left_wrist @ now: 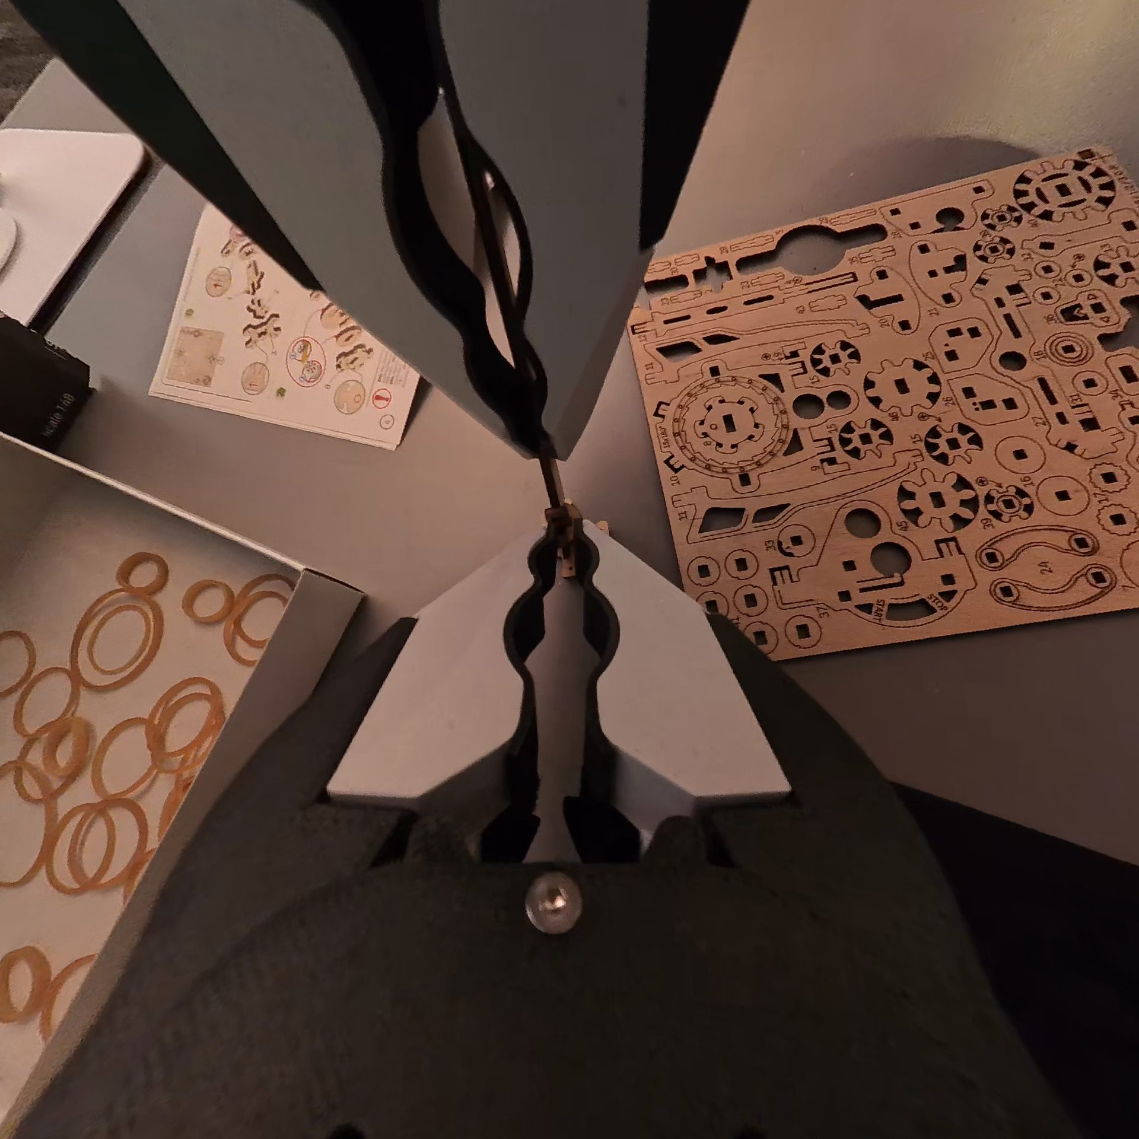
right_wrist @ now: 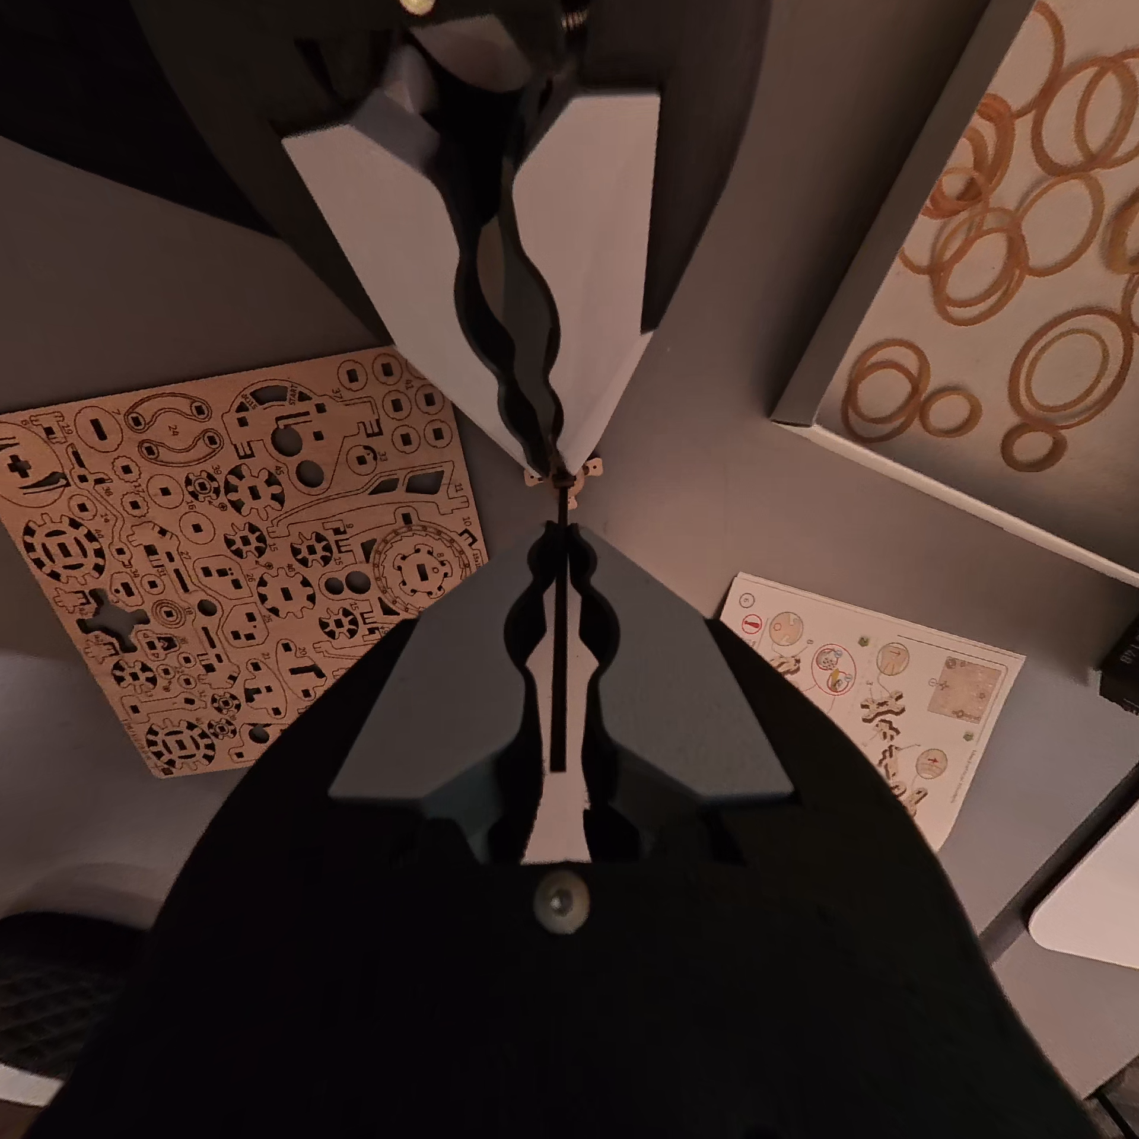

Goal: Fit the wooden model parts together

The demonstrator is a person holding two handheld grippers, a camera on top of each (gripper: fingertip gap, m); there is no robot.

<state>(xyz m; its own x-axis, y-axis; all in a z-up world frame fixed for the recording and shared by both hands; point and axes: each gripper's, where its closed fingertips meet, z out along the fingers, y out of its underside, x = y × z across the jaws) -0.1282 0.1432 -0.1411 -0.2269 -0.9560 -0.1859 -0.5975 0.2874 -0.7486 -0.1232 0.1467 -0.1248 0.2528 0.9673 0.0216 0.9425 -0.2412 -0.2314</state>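
My left gripper is shut on a small pale wooden part at its fingertips. My right gripper reaches in from the top, shut on a thin flat wooden strip seen edge-on. The strip's tip touches the small part. In the right wrist view my right gripper grips the strip, a dark line between its fingers. The left gripper opposite holds the small part, whose two little tabs stick out sideways. Both are held above the grey table.
A laser-cut wooden parts sheet lies flat on the table. An instruction leaflet lies opposite it. An open box holds many loose rubber bands. A black box stands beside it. Less than 4 cm separates the two grippers' tips.
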